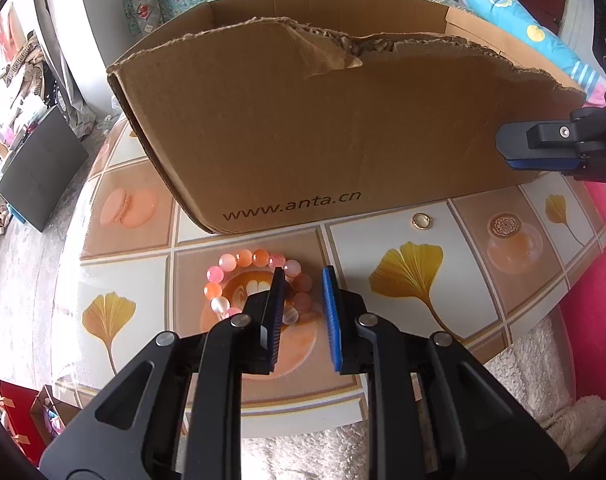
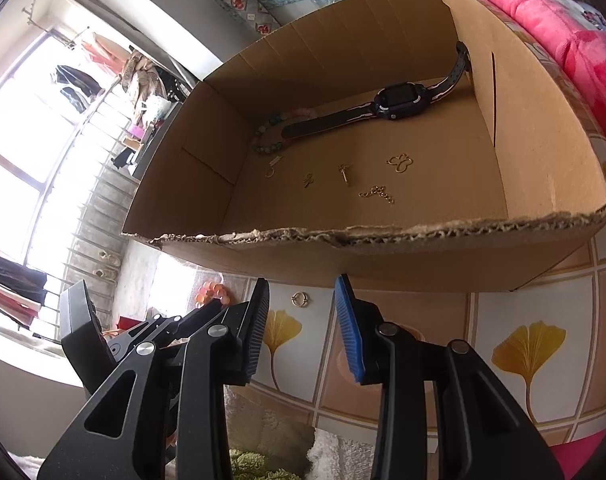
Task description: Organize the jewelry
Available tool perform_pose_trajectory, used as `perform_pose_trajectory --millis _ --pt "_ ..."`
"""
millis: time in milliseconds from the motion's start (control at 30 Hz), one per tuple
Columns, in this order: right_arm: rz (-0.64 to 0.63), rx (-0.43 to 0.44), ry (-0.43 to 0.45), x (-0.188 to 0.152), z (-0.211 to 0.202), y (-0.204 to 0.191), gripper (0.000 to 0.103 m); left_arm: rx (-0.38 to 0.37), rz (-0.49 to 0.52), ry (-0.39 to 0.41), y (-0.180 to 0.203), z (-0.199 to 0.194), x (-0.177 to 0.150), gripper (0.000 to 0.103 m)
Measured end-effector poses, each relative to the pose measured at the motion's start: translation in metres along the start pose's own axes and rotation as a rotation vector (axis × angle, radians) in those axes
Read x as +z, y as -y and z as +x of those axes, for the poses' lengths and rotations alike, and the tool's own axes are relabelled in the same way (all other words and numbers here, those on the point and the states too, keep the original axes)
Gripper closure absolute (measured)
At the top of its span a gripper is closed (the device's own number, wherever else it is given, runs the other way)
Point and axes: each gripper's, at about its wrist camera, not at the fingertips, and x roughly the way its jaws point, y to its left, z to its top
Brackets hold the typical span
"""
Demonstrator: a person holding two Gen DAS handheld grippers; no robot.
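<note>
The left hand-held gripper (image 1: 303, 276) hangs unclenched astride the bead bracelet (image 1: 259, 286) on the bench (image 1: 483, 272) (the box (image 1: 303, 128) waits behind), while the right hand-held gripper (image 2: 303, 284) hovers empty, jaws parted.

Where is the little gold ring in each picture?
Left wrist view: the gold ring lies on the table, right of centre, just in front of the cardboard box.
Right wrist view: the ring sits low in the middle, under the box's torn edge, seen between the right hand-held gripper's fingers.
Shared landmark: the pink bead bracelet, at left of the ring in both.
</note>
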Motion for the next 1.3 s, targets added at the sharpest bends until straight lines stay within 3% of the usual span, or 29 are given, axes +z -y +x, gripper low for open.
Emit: perform_pose_trajectory --millis 367,567,733,967,1300 --pt "0.015 -0.034 0.028 0.005 0.001 0.001 0.069 -0.023 0.002 0.018 -0.012 0.002 -0.005 0.085" --pt "-0.083 -0.074 -0.01 -0.013 0.021 -0.017 0.069 -0.034 0.002 0.028 -0.018 0.001 -0.008 0.085" --pt "-0.194 -0.185 -0.006 -0.03 0.048 -0.036 0.069 -0.044 0.003 0.033 -0.023 -0.001 -0.011 0.085" --pt "-0.268 -0.265 0.033 -0.034 0.063 -0.049 0.069 -0.064 -0.002 0.04 -0.031 -0.002 -0.014 0.085" --pt "-0.373 -0.368 0.077 -0.04 0.081 -0.076 0.084 -0.087 -0.013 0.046 -0.047 -0.002 -0.017 0.085"
